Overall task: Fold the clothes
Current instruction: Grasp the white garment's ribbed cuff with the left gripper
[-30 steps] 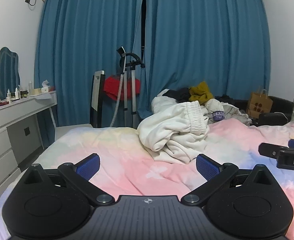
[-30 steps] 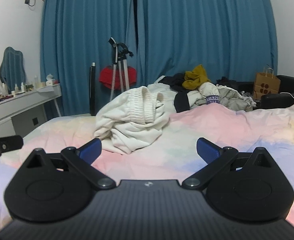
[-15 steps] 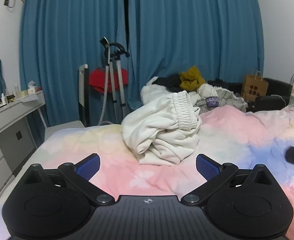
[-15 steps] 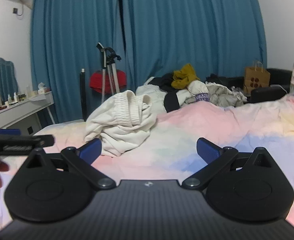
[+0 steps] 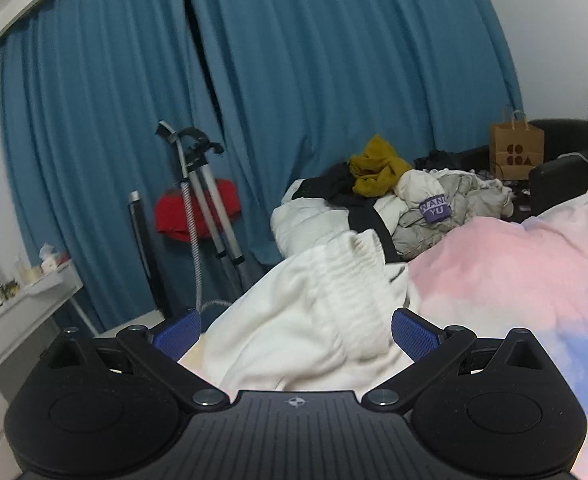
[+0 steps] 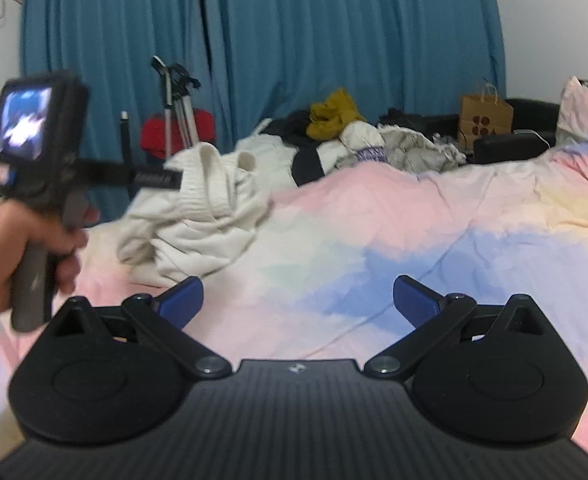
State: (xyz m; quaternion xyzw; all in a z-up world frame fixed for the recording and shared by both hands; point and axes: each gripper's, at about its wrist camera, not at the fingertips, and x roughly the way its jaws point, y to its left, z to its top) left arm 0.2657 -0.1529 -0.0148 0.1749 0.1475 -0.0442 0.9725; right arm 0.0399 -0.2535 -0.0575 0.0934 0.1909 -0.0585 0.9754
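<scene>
Left hand-held gripper (image 5: 294,332): blue-padded fingers spread wide, holding nothing. The crumpled cream-white ribbed-waistband garment (image 5: 318,320) sits right between and ahead of the pads; can't tell if the fabric touches them.

Right hand-held gripper (image 6: 298,300): also spread wide, empty, over bare pastel pink-blue-yellow bedsheet (image 6: 414,232), well apart from the garment.

From the right wrist view, the cream garment lies heaped at the left side of the bed, waistband end lifted up. The left unit shows there at frame left, gripped by the person's left hand (image 6: 25,248); its tip reaches the garment's upper edge, blurred.

Behind, at the far bed edge: mixed pile of white, black, mustard and grey clothes (image 5: 394,196). Blue curtains (image 5: 334,80) across the back wall, brown paper bag (image 5: 516,152) at right, chrome garment steamer stand (image 5: 201,200) with something red on it at left.
</scene>
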